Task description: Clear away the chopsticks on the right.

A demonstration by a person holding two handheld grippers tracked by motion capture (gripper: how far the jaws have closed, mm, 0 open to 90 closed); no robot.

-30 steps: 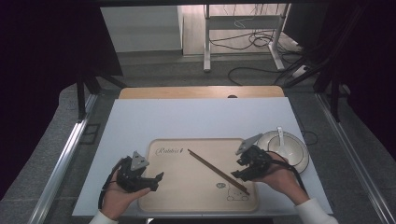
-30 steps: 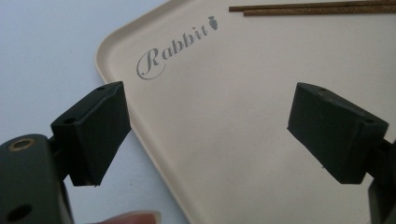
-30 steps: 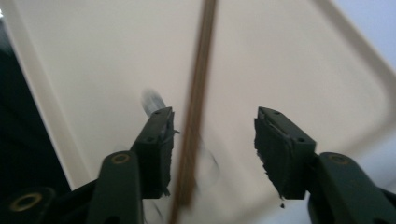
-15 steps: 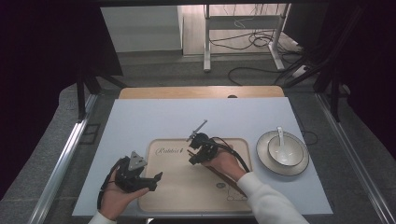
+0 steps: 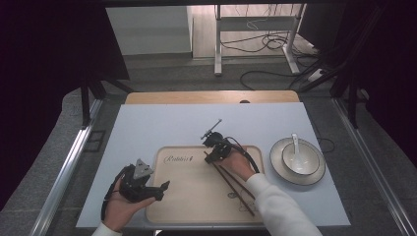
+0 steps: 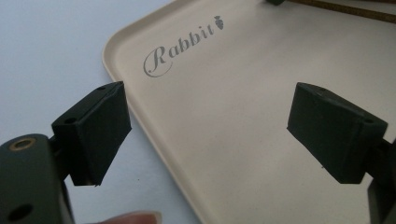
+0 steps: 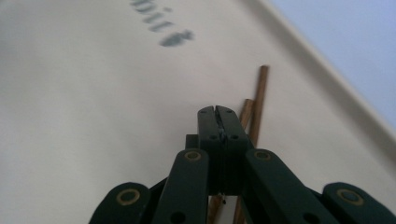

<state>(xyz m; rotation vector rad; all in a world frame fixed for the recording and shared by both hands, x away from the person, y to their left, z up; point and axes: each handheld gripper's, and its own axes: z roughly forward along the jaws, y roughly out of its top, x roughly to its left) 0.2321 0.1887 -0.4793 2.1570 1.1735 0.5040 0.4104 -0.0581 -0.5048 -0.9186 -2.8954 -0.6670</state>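
Beige tray [image 5: 196, 196] with grey lettering, dark brown chopsticks [image 5: 235, 183], white bowl [image 5: 301, 158]

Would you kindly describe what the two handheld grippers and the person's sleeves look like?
Both the left gripper and the right gripper are black, with riveted linkage arms and blocky pads. The left carries a grey three-cornered plate; black cables trail from each. The right sleeve is white.

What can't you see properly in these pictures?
- Right gripper view: whether the shut right gripper pinches the chopsticks; its own jaws cover them.
- Left gripper view: the tray is cut off by the edges.
- High view: the small drawing near the tray's front edge is too tiny; the sleeve covers part.
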